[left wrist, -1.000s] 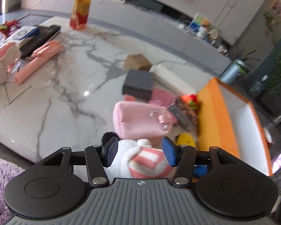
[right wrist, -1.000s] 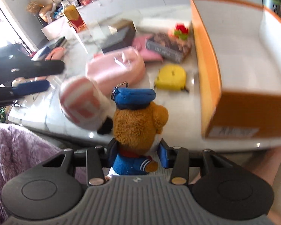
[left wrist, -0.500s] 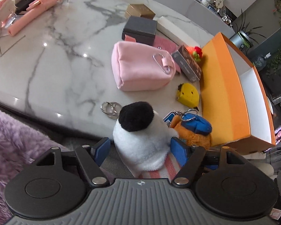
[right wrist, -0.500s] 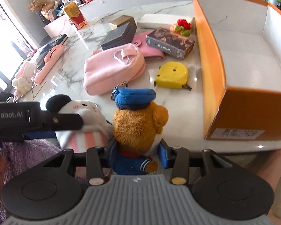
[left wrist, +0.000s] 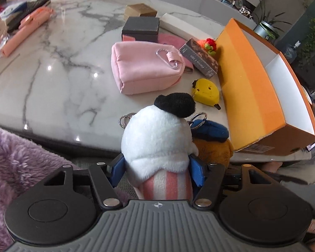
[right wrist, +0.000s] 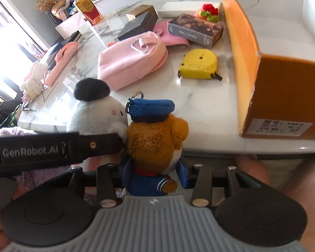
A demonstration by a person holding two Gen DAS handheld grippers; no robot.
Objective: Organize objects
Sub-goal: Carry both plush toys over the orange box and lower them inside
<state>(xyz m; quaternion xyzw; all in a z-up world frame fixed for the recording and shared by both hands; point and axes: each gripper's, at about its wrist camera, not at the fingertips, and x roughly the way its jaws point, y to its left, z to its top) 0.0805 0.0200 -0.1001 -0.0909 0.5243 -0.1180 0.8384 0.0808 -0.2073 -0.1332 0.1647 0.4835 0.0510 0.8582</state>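
The left tongs (left wrist: pixel 157 173) have a white plush (left wrist: pixel 157 140) between their blue pads, and the jaws are closing on it. The right tongs (right wrist: pixel 154 176) are clenched on a brown bear (right wrist: pixel 155 138) in a blue cap. Both toys are held side by side, touching, just off the near edge of the worktop (left wrist: pixel 58 63). An orange box (left wrist: pixel 239 79) sits at its near right corner.
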